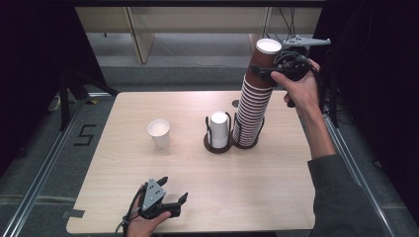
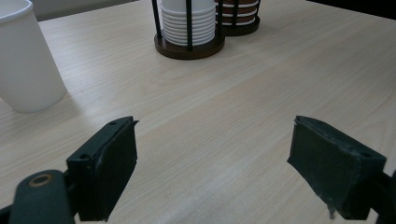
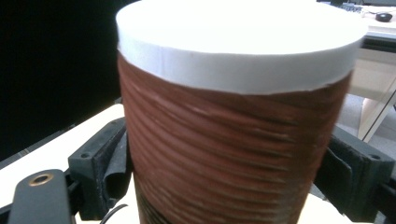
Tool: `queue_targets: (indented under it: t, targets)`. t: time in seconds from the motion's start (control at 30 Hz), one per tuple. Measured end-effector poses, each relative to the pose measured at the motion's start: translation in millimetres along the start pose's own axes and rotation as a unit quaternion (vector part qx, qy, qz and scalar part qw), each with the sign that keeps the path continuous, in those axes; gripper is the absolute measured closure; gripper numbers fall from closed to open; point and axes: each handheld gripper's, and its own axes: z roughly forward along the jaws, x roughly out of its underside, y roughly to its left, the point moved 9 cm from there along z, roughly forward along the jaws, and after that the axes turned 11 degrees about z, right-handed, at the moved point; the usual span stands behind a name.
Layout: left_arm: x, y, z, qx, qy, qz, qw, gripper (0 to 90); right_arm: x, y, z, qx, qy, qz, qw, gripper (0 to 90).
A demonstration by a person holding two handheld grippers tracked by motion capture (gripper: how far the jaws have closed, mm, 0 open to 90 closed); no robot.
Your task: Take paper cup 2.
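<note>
Brown ribbed cup (image 3: 233,154), white rim, atop stack (image 1: 252,111).

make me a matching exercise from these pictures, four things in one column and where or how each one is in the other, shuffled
Things
1. top brown ribbed paper cup
2. lone white paper cup
3. short stack of white paper cups
4. left gripper

Places or states
A. standing alone on the wooden table, left of the holders
B. open with nothing between the fingers, at the near table edge
C. clamped between the right gripper fingers
D. inside a black wire holder

Pairs: 1-C, 2-A, 3-D, 4-B
</note>
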Motion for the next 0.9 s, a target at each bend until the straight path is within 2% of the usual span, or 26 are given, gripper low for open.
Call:
queue_targets:
  t: [0.13,0.27,0.47,0.63,0.8,0.9]
  targets:
    - [-0.3,0.1,-0.1,0.0,-0.001,0.0,1.0,14.7,-1.0,-0.3,0.7,0.003,0.003,0.005,1.0,15.5]
    - [-0.7,-0.5,0.4,0.0,-0.003,-0.003,1.0,14.7,-2.8,0.5,-0.8,0.006,0.003,0.001,1.0,16.4]
    - [-0.6,-1.0,1.1,0.001,-0.004,-0.002,1.0,14.7,-18.4,4.8,-9.3,0.011,-0.017,-0.002,0.9998,16.7]
    - [-0.4,-1.7,1.2,0.003,-0.003,-0.001,1.0,14.7,-32.6,5.2,-16.1,0.015,-0.03,0.006,0.9994,16.8]
    - [-0.1,-2.7,2.0,0.007,-0.004,-0.002,1.0,14.7,-47.8,7.0,-23.7,0.005,-0.044,0.018,0.9988,16.8]
    - [0.1,-2.0,1.2,0.005,-0.001,-0.001,1.0,14.7,-56.5,9.1,-30.0,0.006,-0.054,0.015,0.9984,16.8]
